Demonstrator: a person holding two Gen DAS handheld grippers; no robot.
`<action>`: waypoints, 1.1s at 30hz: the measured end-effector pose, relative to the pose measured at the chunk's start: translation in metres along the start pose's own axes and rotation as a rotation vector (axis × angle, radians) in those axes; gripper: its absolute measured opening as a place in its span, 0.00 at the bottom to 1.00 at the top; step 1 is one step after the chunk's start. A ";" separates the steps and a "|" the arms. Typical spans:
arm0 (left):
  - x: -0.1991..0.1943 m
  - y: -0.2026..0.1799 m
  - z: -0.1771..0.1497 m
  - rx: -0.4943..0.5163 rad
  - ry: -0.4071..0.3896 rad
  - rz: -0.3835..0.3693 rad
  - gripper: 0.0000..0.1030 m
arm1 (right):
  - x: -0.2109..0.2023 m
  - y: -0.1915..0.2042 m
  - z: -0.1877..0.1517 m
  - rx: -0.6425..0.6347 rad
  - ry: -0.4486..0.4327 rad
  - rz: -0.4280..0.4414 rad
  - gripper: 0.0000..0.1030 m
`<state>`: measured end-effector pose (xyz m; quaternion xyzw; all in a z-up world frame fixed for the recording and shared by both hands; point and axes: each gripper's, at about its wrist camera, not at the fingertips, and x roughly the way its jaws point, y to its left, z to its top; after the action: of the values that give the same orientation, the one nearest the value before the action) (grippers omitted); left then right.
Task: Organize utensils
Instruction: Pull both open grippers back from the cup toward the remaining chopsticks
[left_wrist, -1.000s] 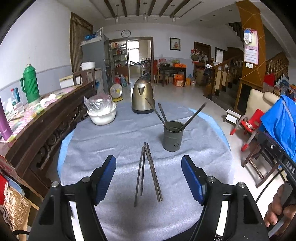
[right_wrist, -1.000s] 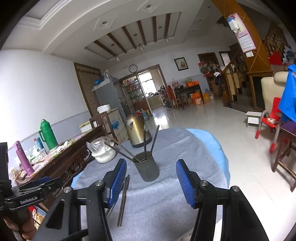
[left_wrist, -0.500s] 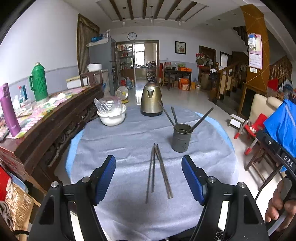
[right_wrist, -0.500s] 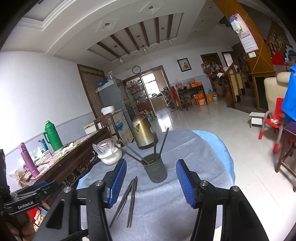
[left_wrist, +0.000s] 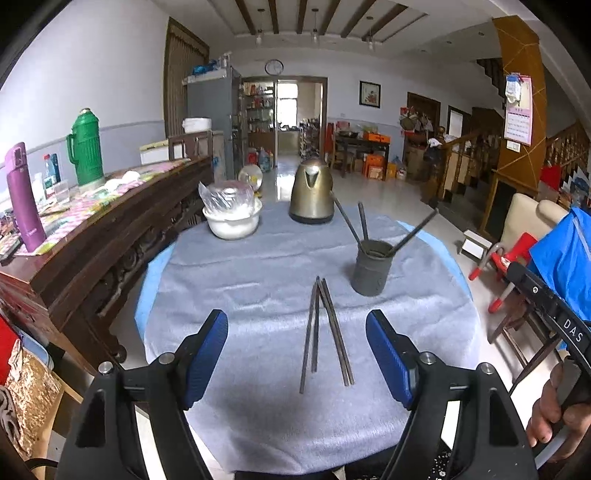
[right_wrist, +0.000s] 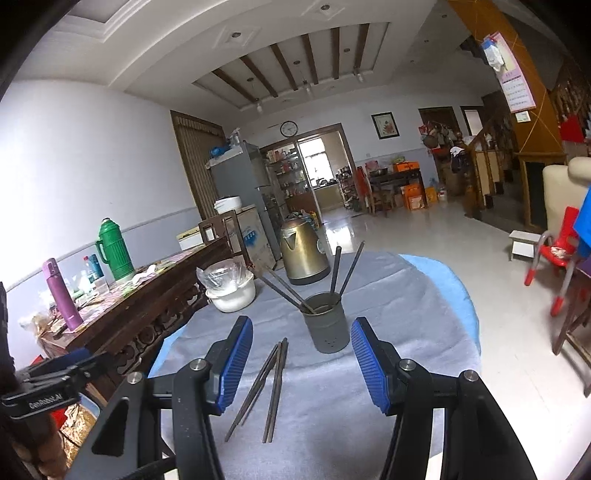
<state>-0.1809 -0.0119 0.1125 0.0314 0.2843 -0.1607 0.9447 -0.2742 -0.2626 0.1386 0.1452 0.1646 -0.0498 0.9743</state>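
Left claw: the left claw hangs over the near edge of the table, its blue pads spreading wider with nothing gripped; the loose chopsticks lie on the cloth beyond and between them, untouched.
Right claw: the right claw stands wide and empty, framing the same chopsticks and the holder just past them.
Handling: the sticks look thin, rigid and light, likely smooth metal or dark lacquered wood, so they may slip or roll under a pinch; being flat on soft cloth, they leave little room beneath for a pad.
Where to grip: a hold across the middle of one or two sticks seems safest, or at the near ends, where they fan apart.
Look of the sticks: four or so dark grey rods, near ends spread, far ends meeting in a narrow wedge that points at the holder.
Holder: a dull grey-green cylinder, upright, right of centre, already carrying several sticks leaning outward; probably light enough to tip if knocked.
Farther back: a brass-coloured kettle and a white bowl under plastic wrap stand at the far side.
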 end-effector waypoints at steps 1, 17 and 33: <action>0.001 -0.002 -0.001 0.006 0.000 -0.003 0.76 | 0.000 0.001 0.000 -0.002 -0.001 -0.003 0.59; 0.007 -0.015 -0.032 0.043 0.011 -0.070 0.76 | 0.046 0.039 0.002 -0.083 0.110 0.016 0.59; 0.043 0.021 -0.039 -0.086 0.090 -0.091 0.76 | 0.087 0.065 -0.007 -0.104 0.197 0.010 0.59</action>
<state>-0.1603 0.0019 0.0559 -0.0151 0.3343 -0.1897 0.9231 -0.1853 -0.2029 0.1208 0.0993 0.2612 -0.0220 0.9599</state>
